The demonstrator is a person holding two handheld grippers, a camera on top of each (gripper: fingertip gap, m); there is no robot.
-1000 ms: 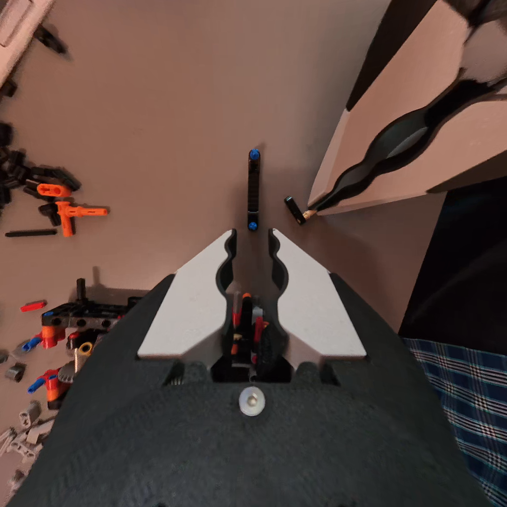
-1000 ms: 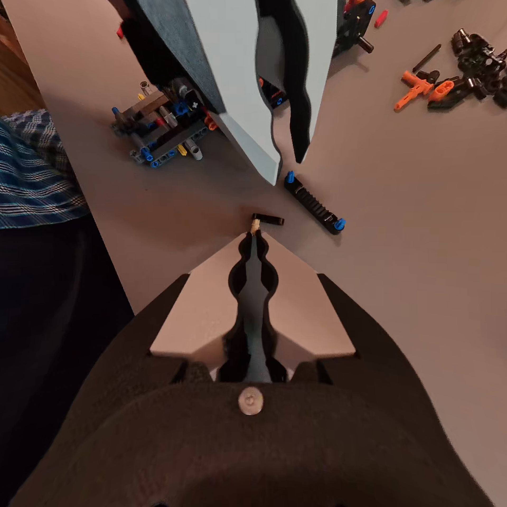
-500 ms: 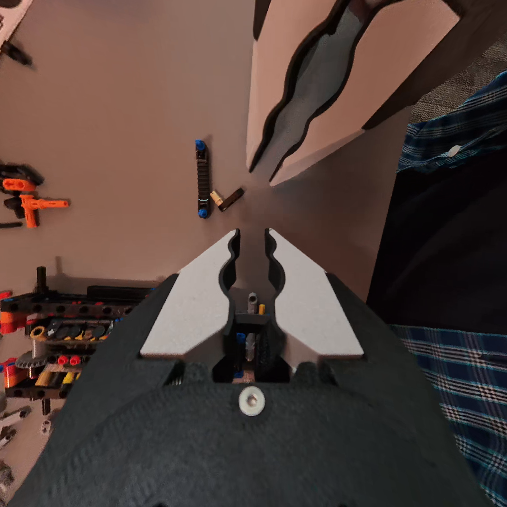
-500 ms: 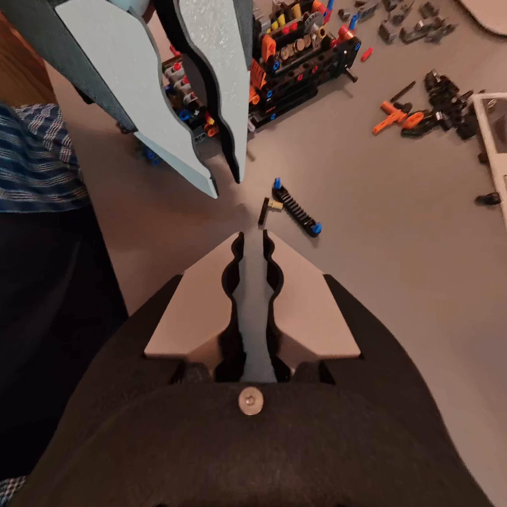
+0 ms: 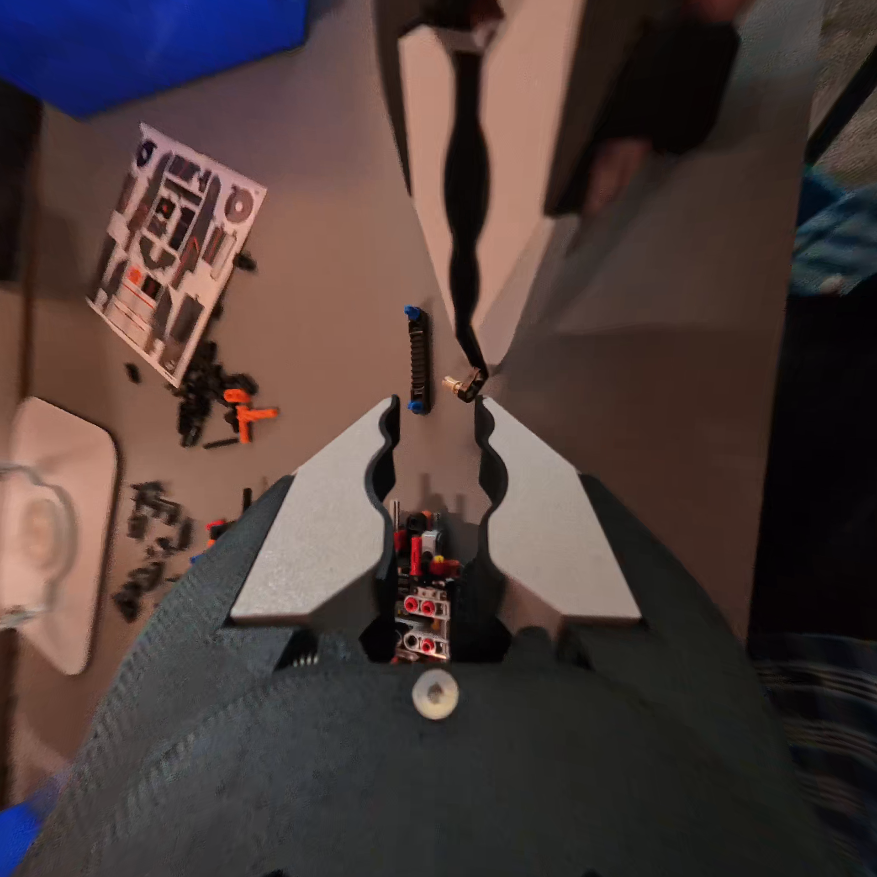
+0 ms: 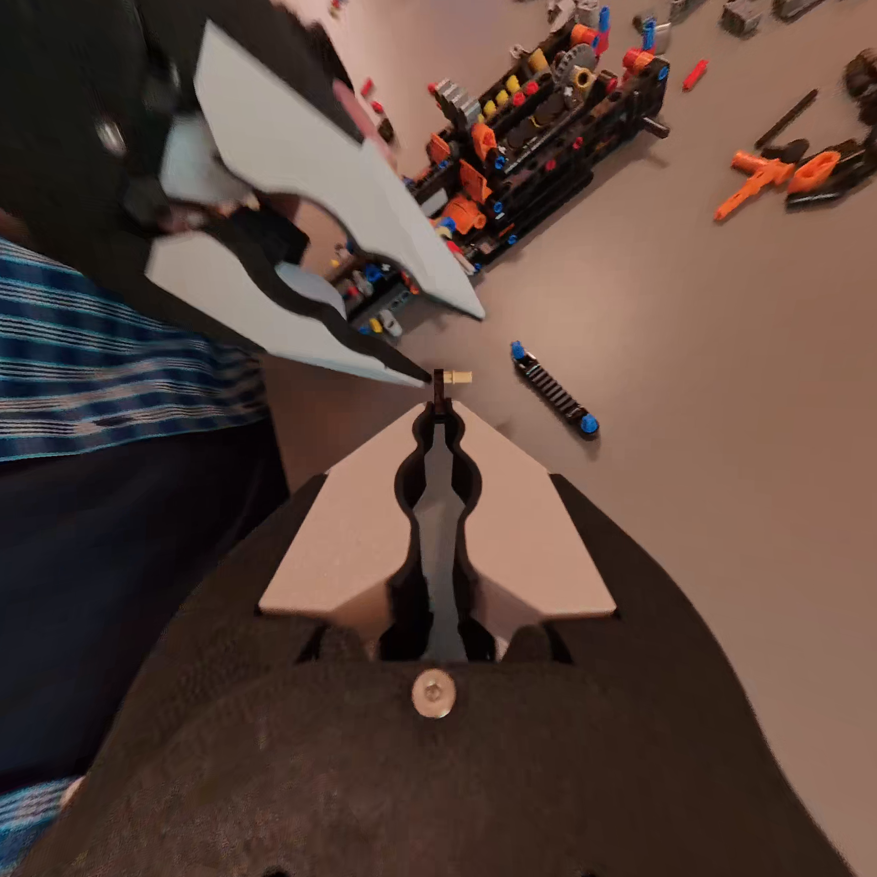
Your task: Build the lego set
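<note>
Tan worktop [image 6: 712, 474] strewn with bricks. Right gripper [image 6: 439, 410], jaws pinching a small black connector with tan pin [image 6: 443, 387]; left gripper [image 5: 436, 408], jaws spread, alongside. Toothed rack [image 6: 553, 391] lies just right. Advice: keep the pin level, approach the rack squarely.

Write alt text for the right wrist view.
The right gripper pinches a small black connector with a tan pin at its fingertips, above a grey table. The open left gripper reaches in from the upper left; a black toothed rack with blue pins lies right, a half-built model behind.
</note>
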